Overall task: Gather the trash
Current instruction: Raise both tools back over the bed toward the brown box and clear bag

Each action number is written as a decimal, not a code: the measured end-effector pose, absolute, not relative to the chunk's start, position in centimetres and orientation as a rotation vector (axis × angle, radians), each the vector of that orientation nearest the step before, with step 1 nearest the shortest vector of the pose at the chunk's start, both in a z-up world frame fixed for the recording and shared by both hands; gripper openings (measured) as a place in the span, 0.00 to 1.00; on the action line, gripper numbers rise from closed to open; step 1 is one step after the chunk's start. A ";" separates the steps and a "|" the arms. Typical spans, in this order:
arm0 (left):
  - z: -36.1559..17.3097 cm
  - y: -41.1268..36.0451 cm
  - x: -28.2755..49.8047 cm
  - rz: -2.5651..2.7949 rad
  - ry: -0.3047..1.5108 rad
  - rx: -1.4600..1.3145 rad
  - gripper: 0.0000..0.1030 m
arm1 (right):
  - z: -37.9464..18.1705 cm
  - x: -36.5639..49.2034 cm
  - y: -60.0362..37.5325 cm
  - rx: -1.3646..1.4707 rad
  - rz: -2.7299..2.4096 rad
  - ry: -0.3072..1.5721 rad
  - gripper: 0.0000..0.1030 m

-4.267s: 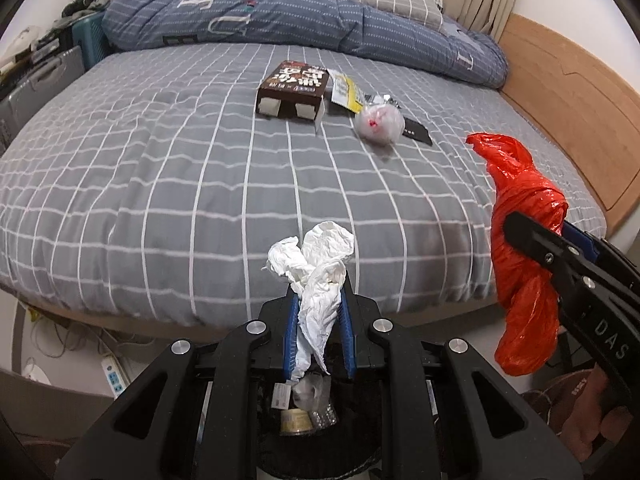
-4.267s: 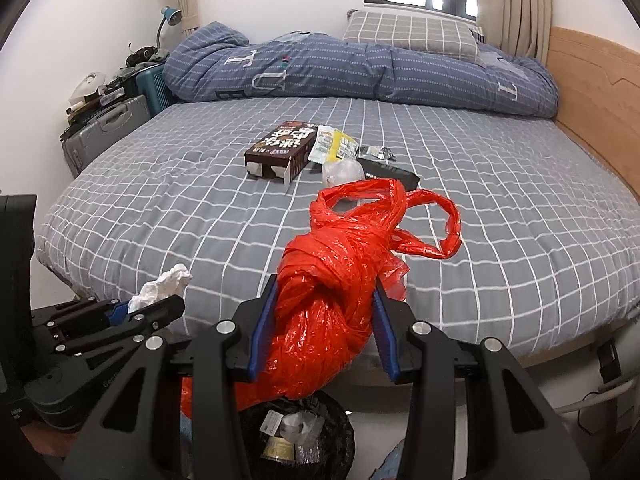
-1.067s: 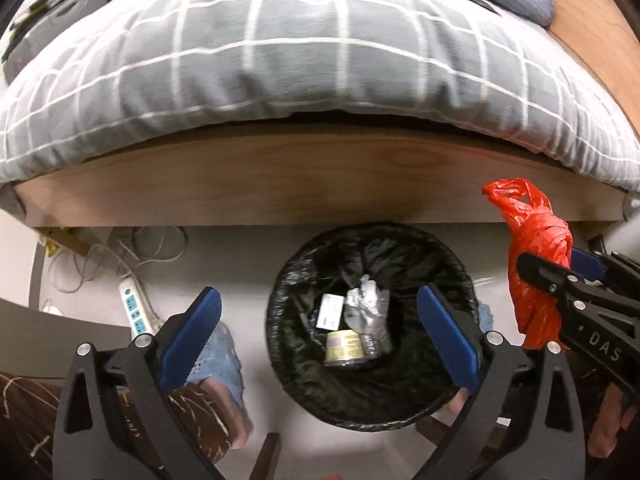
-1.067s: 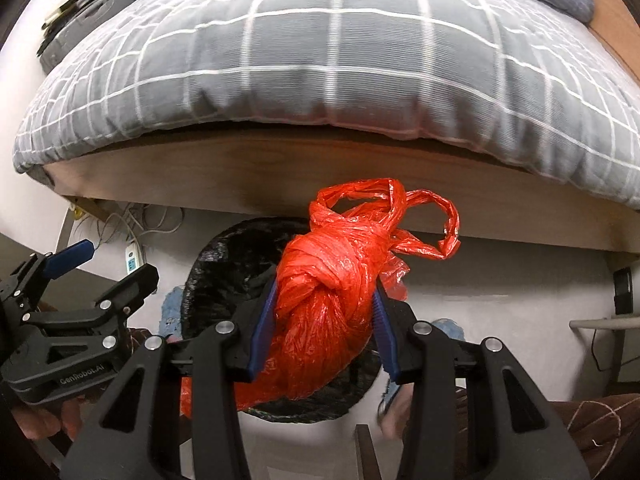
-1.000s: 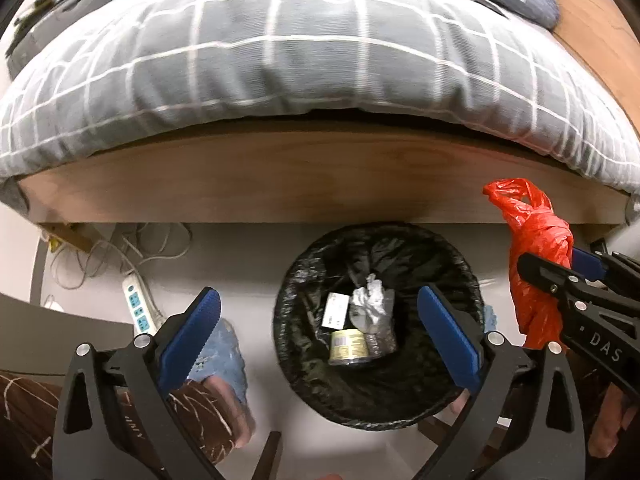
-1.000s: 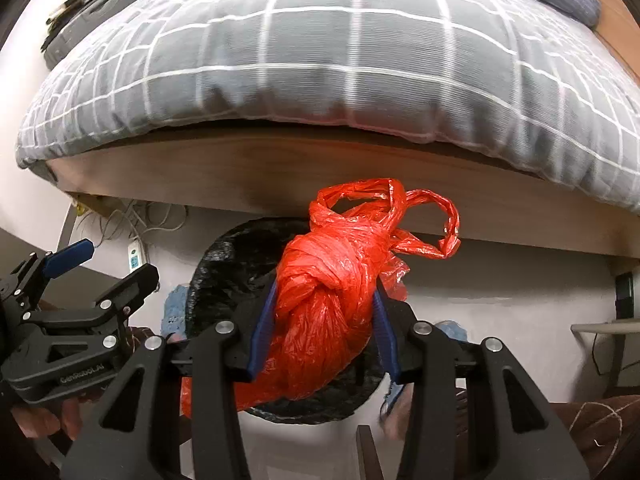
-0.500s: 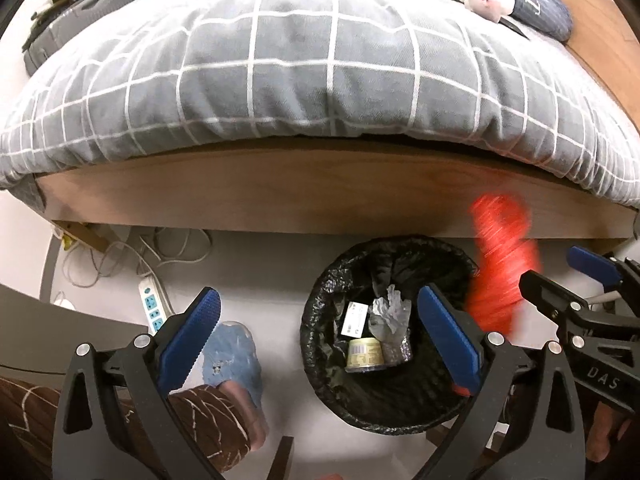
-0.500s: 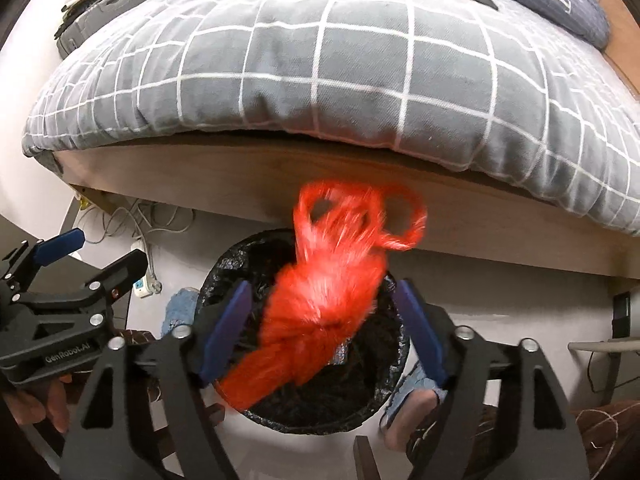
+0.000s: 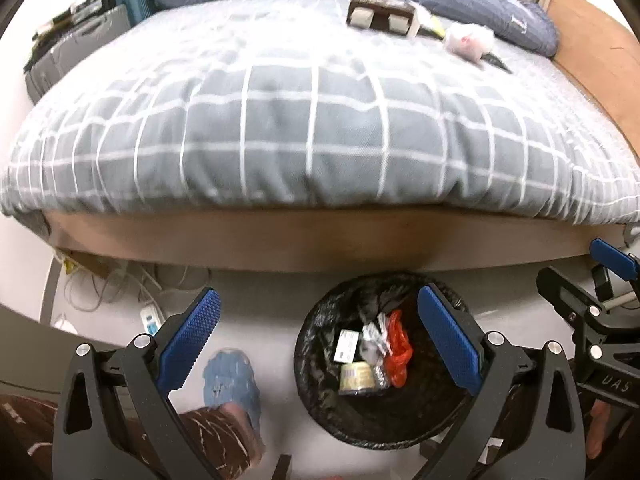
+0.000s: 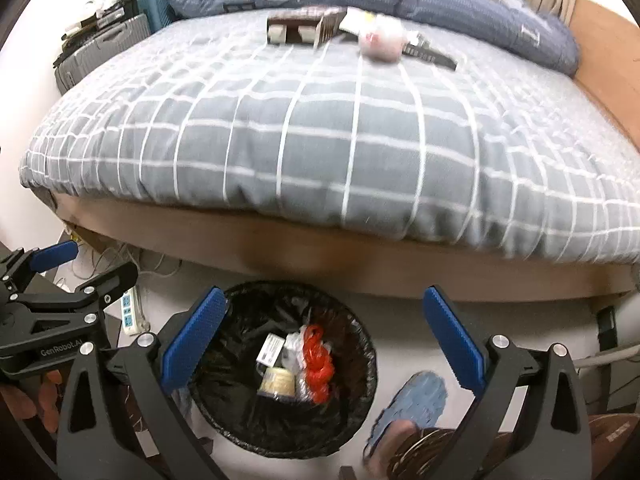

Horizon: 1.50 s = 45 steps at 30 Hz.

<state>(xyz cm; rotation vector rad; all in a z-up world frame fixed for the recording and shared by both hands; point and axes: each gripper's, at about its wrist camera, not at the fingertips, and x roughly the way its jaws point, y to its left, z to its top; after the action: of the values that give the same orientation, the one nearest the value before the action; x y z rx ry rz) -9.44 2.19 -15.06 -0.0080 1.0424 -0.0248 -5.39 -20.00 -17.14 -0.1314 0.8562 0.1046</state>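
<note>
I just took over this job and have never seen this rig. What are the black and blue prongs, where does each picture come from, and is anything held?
There is no robot arm: a person holds a two-finger gripper in each hand, and each gripper carries a fisheye camera looking forward along its fingers. One picture is from the left gripper, the other from the right gripper. The blue strips are the finger pads.

Both grippers hang over a black-lined bin on the floor at the foot of a bed. The left one is open and empty; the right one's jaws are opening, with nothing between them. A red bag, crumpled paper and a small tin lie in the bin.

On the bed a brown box, a pale wad and wrappers are not yet collected.
</note>
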 end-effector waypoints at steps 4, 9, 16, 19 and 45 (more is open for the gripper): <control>-13.1 1.6 -9.0 -0.048 1.003 -0.022 0.94 | -15.7 -5.4 -20.2 -0.138 0.073 0.787 0.93; -11.0 0.7 -8.2 -0.066 0.953 -0.023 0.94 | -13.5 -4.8 -21.6 -0.117 0.034 0.724 0.93; -9.0 -0.6 -6.0 -0.084 0.911 -0.018 0.94 | -11.6 -2.6 -23.2 -0.077 0.002 0.684 0.93; -8.4 -1.1 -4.7 -0.089 0.894 -0.012 0.94 | -10.9 -1.4 -23.4 -0.079 -0.003 0.669 0.93; -7.5 -2.8 11.0 -0.116 0.849 0.003 0.94 | -8.3 11.2 -24.2 -0.080 0.010 0.623 0.93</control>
<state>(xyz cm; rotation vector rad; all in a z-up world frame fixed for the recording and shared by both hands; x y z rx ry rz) 11.01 -2.77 -7.49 0.0030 0.8489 -0.1161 11.23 -24.24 -8.30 -0.0798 0.6230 0.0102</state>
